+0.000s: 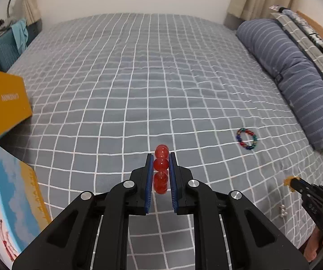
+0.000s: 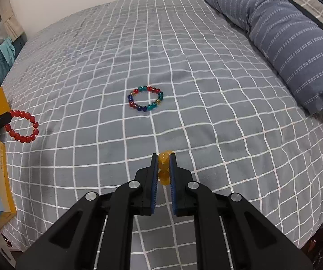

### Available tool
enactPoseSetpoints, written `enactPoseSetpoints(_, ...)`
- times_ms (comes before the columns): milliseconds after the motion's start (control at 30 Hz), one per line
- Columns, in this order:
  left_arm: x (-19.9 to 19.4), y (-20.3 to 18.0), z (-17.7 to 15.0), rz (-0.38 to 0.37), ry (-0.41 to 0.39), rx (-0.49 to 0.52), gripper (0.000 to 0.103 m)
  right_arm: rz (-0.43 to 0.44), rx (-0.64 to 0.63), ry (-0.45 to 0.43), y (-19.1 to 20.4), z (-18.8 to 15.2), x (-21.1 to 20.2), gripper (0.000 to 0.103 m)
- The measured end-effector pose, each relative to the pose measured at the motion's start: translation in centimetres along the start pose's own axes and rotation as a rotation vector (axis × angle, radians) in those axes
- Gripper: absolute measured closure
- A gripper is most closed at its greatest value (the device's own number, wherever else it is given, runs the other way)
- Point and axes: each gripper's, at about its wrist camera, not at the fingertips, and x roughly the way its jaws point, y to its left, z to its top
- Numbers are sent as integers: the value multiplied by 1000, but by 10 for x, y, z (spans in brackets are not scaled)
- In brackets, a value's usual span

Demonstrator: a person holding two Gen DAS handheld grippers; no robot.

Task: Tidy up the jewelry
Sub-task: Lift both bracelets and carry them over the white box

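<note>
No legible text on yellow box [image 1: 6, 103]

I see open bedspread [image 2: 184, 51] ahead — only the multicolored bracelet [image 2: 146, 99] lies mid-bed. The striped pillow [image 2: 285, 33] walls the right; yellow box [image 1: 5, 99] crowds the left edge.

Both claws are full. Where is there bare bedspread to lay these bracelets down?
The widest bare stretch is the bedspread beyond the multicolour bracelet, toward the wall. Another lies between that bracelet and the red bracelet. It is tighter by the yellow box on the left and the striped pillow on the right.
</note>
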Motion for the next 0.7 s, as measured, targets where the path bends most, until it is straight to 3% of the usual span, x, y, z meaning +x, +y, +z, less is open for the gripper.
enactPoseSetpoints(333,-58,-11,-5,13,-109,57,90,16,-35,-86,24,4,-31,94)
enactPoseSetpoints(700,-88,7,-15,37,-159,44,90,74,-72,-155,64,7,-62,94)
